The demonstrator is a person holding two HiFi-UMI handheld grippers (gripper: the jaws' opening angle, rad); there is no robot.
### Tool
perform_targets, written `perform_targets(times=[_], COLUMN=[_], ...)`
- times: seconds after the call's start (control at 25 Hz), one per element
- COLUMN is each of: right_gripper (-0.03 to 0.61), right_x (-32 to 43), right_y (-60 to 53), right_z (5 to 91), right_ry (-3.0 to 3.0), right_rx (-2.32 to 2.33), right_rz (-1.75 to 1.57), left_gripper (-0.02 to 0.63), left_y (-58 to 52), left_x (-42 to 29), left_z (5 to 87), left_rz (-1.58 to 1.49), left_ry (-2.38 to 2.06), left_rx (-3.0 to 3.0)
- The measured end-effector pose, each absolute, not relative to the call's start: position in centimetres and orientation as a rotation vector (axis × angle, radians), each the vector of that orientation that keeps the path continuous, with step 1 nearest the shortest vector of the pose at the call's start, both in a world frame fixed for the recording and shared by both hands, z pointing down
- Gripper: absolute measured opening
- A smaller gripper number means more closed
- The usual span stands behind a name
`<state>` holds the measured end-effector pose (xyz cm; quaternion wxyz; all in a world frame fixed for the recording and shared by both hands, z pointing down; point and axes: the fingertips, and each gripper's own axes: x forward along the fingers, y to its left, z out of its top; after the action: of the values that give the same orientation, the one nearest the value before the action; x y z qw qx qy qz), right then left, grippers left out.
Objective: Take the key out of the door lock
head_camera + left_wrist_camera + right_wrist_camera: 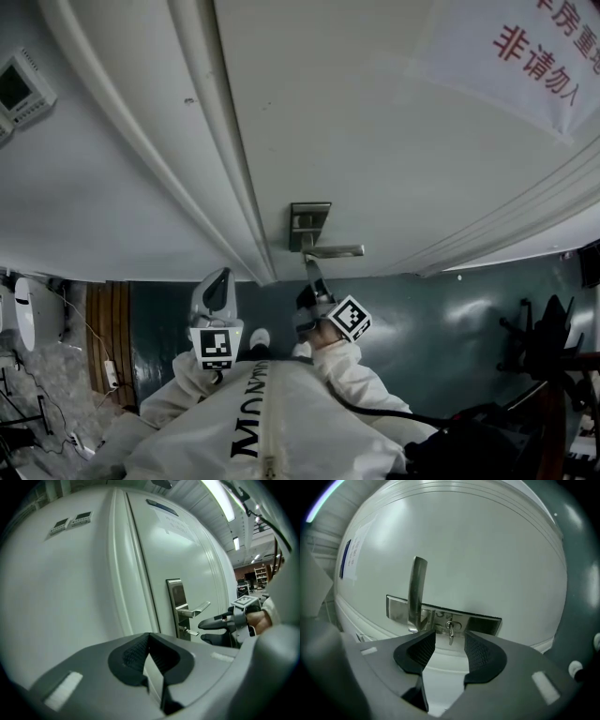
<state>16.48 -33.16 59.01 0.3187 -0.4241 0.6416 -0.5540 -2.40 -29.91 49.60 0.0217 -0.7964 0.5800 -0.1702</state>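
A small metal key (450, 631) sticks out of the steel lock plate (485, 623) just below the lever handle (417, 592) on the white door. My right gripper (450, 645) is rolled on its side and level with the key. It is open, and the key stands in line with the gap, just beyond the tips, untouched. From the left gripper view, the key (191, 632) juts toward the right gripper (206, 631). My left gripper (149, 637) hangs back to the left of the door frame, shut and empty. In the head view the right gripper (312, 274) reaches up under the handle (333, 251); the left gripper (217, 281) sits lower left.
Wall control panels (19, 89) sit left of the door frame (225, 187). A notice with red lettering (530, 47) is fixed on the door's upper right. Dark chairs and equipment (544, 347) stand on the floor to the right.
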Motion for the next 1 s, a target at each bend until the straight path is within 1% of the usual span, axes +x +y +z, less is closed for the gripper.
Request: perform_targets(times=[0.12, 0.32, 0.64, 1.0], right_gripper=[0.178, 0.178, 0.175, 0.147], right_x=[16.0, 15.6, 15.6, 15.4], right_y=[-33.5, -34.6, -36.2, -37.1], right_z=[59.5, 59.3, 59.9, 60.1], right_ry=[1.61, 1.596, 1.548, 1.521], right_rx=[-1.05, -1.0, -1.005, -0.971], right_rz=[-1.501, -1.485, -1.499, -1.511], left_gripper=[0.0, 0.0, 0.0, 0.0], left_y=[-29.9, -29.9, -30.0, -30.1], left_x=[-2.5, -2.5, -2.8, -3.1], left_z=[49.7, 49.8, 49.9, 50.2], left_rz=[-0.533, -0.54, -0.553, -0.57], left_ry=[1.793, 1.787, 1.784, 1.788], left_rx=[-2.47, -2.476, -2.475, -2.479])
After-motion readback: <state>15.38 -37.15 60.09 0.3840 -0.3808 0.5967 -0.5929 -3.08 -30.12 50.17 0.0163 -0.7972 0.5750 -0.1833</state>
